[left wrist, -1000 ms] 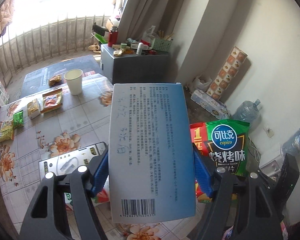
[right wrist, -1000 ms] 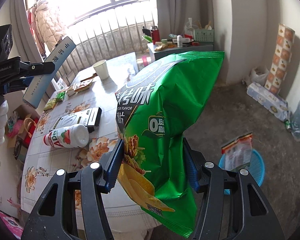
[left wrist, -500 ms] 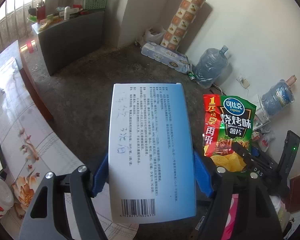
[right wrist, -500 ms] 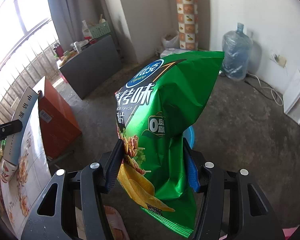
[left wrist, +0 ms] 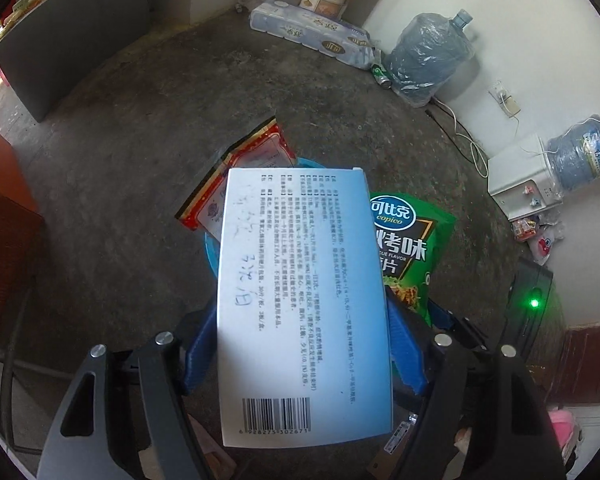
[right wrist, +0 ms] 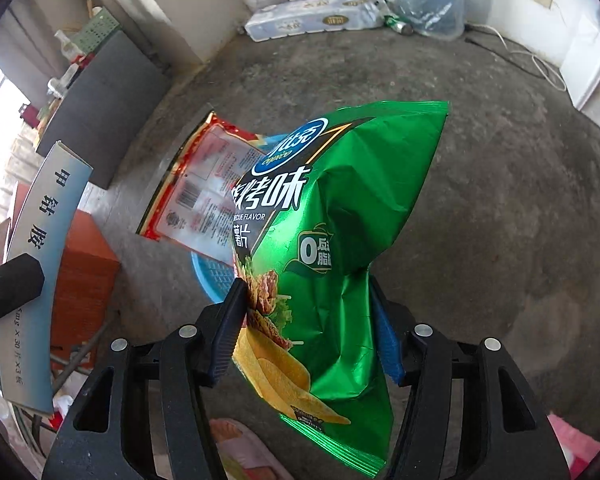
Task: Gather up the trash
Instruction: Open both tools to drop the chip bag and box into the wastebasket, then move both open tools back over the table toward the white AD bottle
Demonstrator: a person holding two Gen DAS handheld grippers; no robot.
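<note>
Left wrist view: the left gripper (left wrist: 304, 344) is clamped on a pale blue medicine box (left wrist: 300, 296), held upright above a blue basket (left wrist: 211, 252) that stands on the concrete floor (left wrist: 139, 128). A red snack wrapper (left wrist: 235, 176) already leans out of the basket at its far left. Just to the right, the green chip bag (left wrist: 408, 248) hangs beside the box.

In the right wrist view, the right gripper (right wrist: 306, 328) is pinched on that green chip bag (right wrist: 340, 220) near its lower part; the bag stands crumpled and tall, covering most of the blue basket (right wrist: 211, 276) below. The medicine box (right wrist: 39, 260) shows at the far left edge.

Both pieces of trash look carried to the bin, so the step in hand seems to be the drop. The next move likely calls for centring each item over the basket's mouth, lowering a little, then parting the jaws; the red wrapper crowds the opening, so the bag could catch on it or slide out over the rim.
</note>
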